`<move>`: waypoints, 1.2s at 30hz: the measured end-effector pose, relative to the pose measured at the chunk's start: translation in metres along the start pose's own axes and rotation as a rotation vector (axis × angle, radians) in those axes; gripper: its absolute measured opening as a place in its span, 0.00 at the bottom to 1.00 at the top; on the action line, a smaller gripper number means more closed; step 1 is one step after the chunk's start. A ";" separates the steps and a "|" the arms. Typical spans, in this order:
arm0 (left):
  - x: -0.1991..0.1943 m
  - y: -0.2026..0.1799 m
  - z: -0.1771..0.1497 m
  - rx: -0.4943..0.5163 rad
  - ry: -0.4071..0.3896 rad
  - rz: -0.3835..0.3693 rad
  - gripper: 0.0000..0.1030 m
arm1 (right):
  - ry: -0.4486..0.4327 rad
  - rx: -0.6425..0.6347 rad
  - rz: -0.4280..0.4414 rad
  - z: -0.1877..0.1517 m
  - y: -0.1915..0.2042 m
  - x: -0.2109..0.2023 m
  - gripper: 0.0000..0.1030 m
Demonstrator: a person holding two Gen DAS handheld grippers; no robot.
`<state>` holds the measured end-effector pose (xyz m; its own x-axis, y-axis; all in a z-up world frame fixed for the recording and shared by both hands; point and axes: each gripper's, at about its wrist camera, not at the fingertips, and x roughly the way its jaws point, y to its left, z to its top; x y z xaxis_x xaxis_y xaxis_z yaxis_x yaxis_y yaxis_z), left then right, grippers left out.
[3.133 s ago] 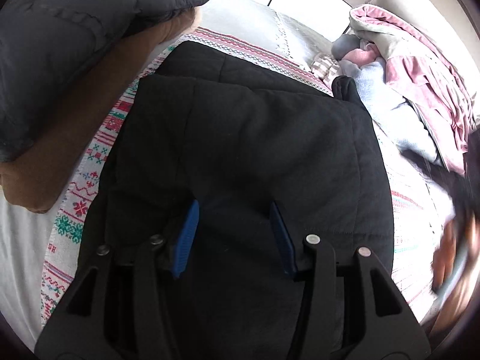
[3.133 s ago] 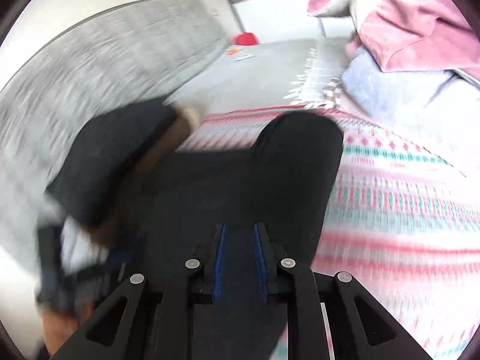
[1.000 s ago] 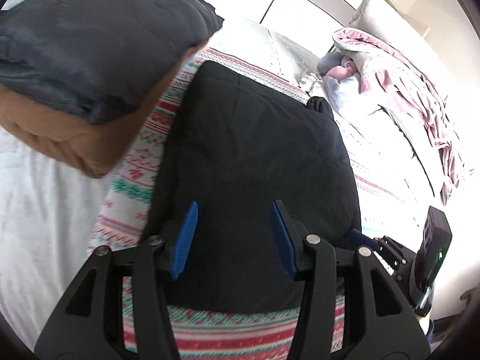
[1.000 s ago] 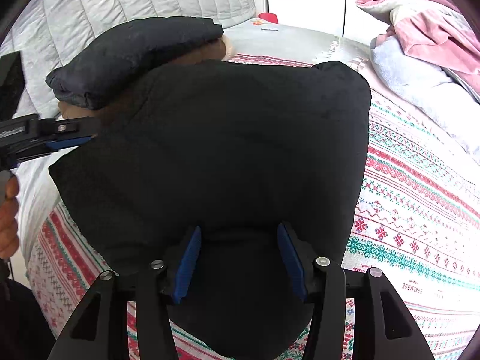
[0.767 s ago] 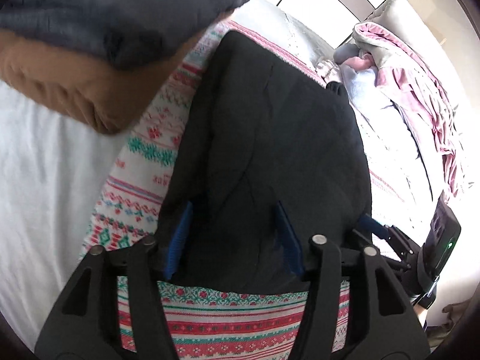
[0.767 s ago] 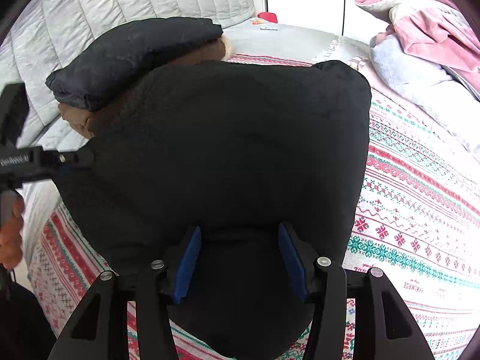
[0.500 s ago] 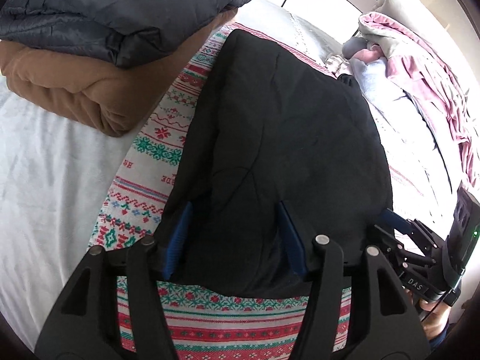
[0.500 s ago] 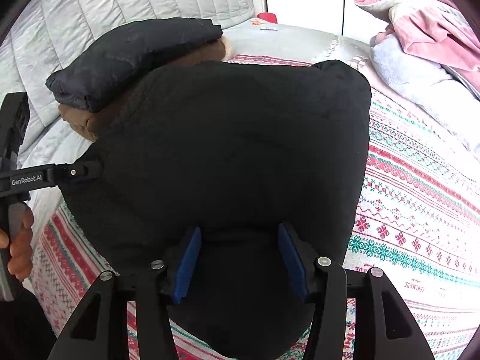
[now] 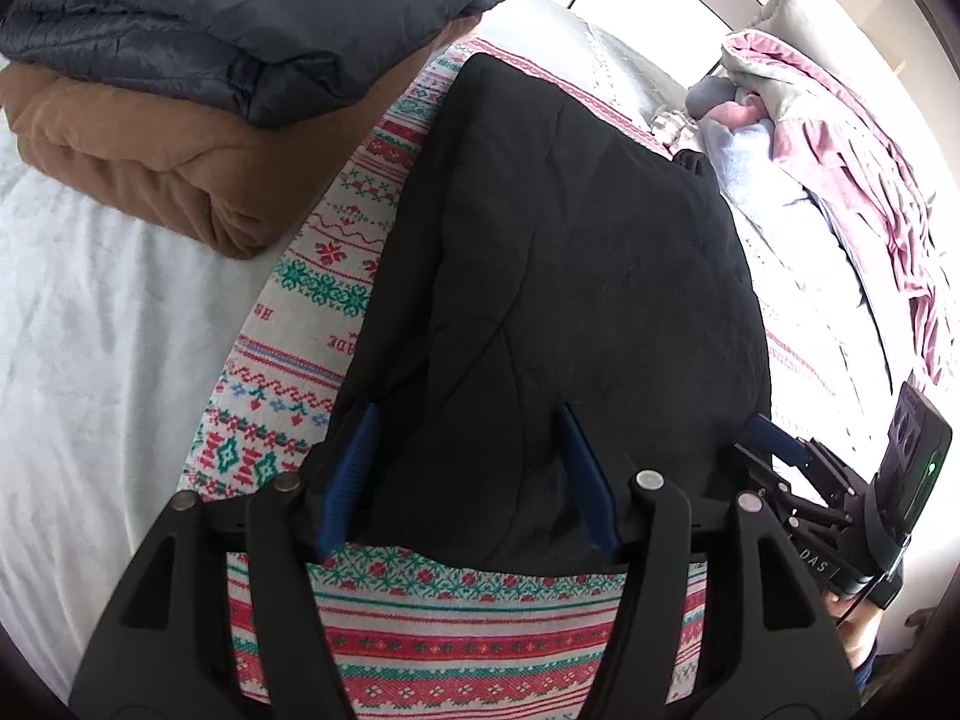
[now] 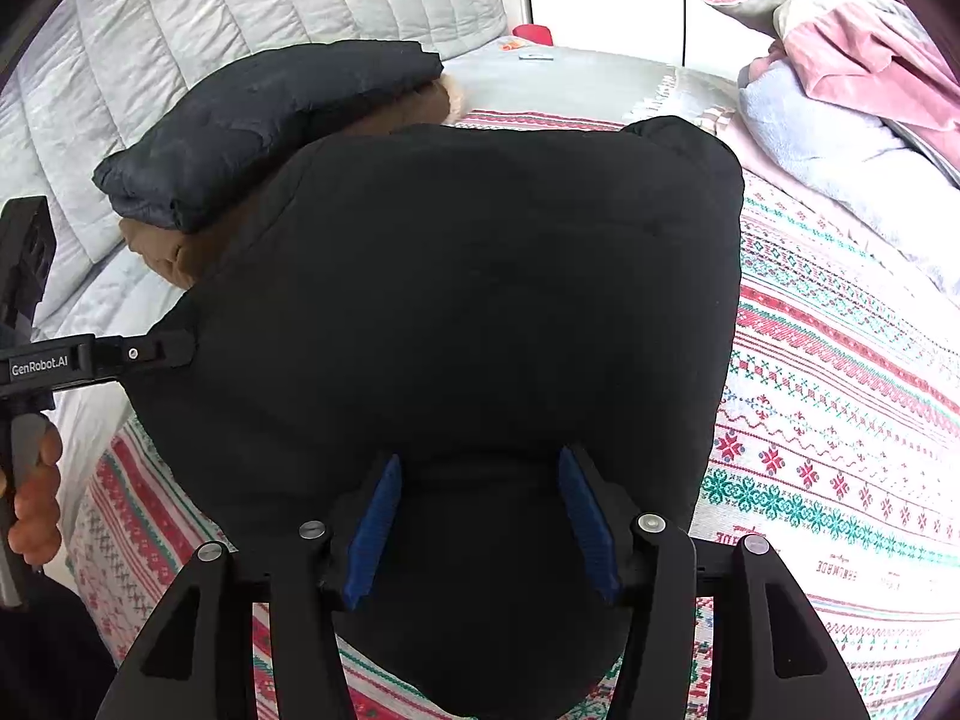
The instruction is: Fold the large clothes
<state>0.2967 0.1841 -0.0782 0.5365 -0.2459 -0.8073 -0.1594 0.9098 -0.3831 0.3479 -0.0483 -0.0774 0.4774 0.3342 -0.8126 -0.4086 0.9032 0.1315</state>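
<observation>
A black padded garment (image 9: pixel 570 252) (image 10: pixel 480 276) lies folded into a thick rectangle on a red, green and white patterned blanket (image 9: pixel 312 276) (image 10: pixel 840 390). My left gripper (image 9: pixel 468 414) straddles its near left edge; the jaws are opening, fabric bulges between the blue pads, and I see no pinch. My right gripper (image 10: pixel 480 456) straddles the near right edge the same way, its jaws widening slightly around the bulge. Each gripper shows in the other's view, the right gripper (image 9: pixel 774 438) at the garment's right corner and the left gripper (image 10: pixel 168 351) at its left corner.
A dark quilted jacket (image 9: pixel 240 18) sits folded on a brown garment (image 9: pixel 150 162) at the far left of the bed. A heap of pink and pale blue clothes (image 9: pixel 840 138) (image 10: pixel 840 60) lies at the far right. White sheet (image 9: pixel 90 330) borders the blanket. A hand (image 10: pixel 36 480) holds the left gripper's handle.
My left gripper has sunk toward the garment's near edge and its jaws have spread wider. The right gripper has stayed in place. Three seconds ago its jaws were narrow on the fabric.
</observation>
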 end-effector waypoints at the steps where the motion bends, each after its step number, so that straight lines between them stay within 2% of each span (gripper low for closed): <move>1: -0.001 0.000 0.000 -0.001 0.004 0.011 0.63 | 0.000 -0.001 0.000 0.000 0.000 0.000 0.56; 4: -0.002 -0.011 -0.003 0.045 -0.004 0.087 0.63 | 0.000 0.000 0.001 0.000 0.000 0.000 0.57; 7: -0.002 -0.018 -0.003 0.057 -0.001 0.114 0.64 | 0.000 0.000 0.001 0.000 0.000 0.000 0.58; 12: -0.007 -0.005 0.002 0.001 0.013 0.059 0.64 | 0.000 0.001 0.004 0.001 0.000 0.001 0.58; 16: -0.007 -0.002 0.001 0.004 0.019 0.039 0.66 | 0.000 -0.001 0.004 0.002 0.001 0.002 0.60; 17: -0.004 0.000 0.000 0.004 0.023 0.041 0.68 | 0.000 -0.001 0.003 0.002 0.002 0.002 0.61; 19: 0.004 0.005 -0.002 -0.026 0.033 0.059 0.83 | -0.001 -0.003 0.000 0.002 0.003 0.002 0.63; 21: 0.025 0.019 -0.007 -0.124 0.117 -0.045 0.85 | -0.001 0.000 0.000 0.003 0.004 0.002 0.63; 22: 0.032 0.024 -0.010 -0.156 0.131 -0.068 0.85 | 0.003 0.001 0.010 0.004 0.002 0.001 0.64; 23: 0.030 0.021 -0.011 -0.142 0.116 -0.061 0.85 | 0.004 0.007 0.024 0.005 0.000 0.000 0.64; 25: 0.025 0.013 -0.012 -0.097 0.096 -0.037 0.82 | -0.008 0.047 0.098 0.010 -0.011 -0.007 0.66; 27: 0.024 0.011 -0.014 -0.084 0.086 -0.027 0.79 | -0.049 0.160 0.222 0.017 -0.036 -0.019 0.69; 29: 0.025 0.012 -0.014 -0.090 0.089 -0.031 0.79 | -0.085 0.255 0.226 0.020 -0.059 -0.025 0.76; 31: 0.025 0.014 -0.014 -0.100 0.095 -0.040 0.78 | -0.111 0.348 0.197 0.023 -0.088 -0.025 0.78; 35: 0.014 0.015 -0.011 -0.125 0.092 -0.064 0.75 | -0.119 0.601 0.311 0.021 -0.151 -0.001 0.78; 36: 0.013 0.015 -0.011 -0.129 0.092 -0.068 0.75 | -0.124 0.636 0.317 0.020 -0.160 0.003 0.78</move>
<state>0.2921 0.1910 -0.0997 0.4729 -0.3404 -0.8127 -0.2337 0.8409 -0.4881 0.4307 -0.1863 -0.0895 0.5109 0.6003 -0.6153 -0.0282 0.7271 0.6859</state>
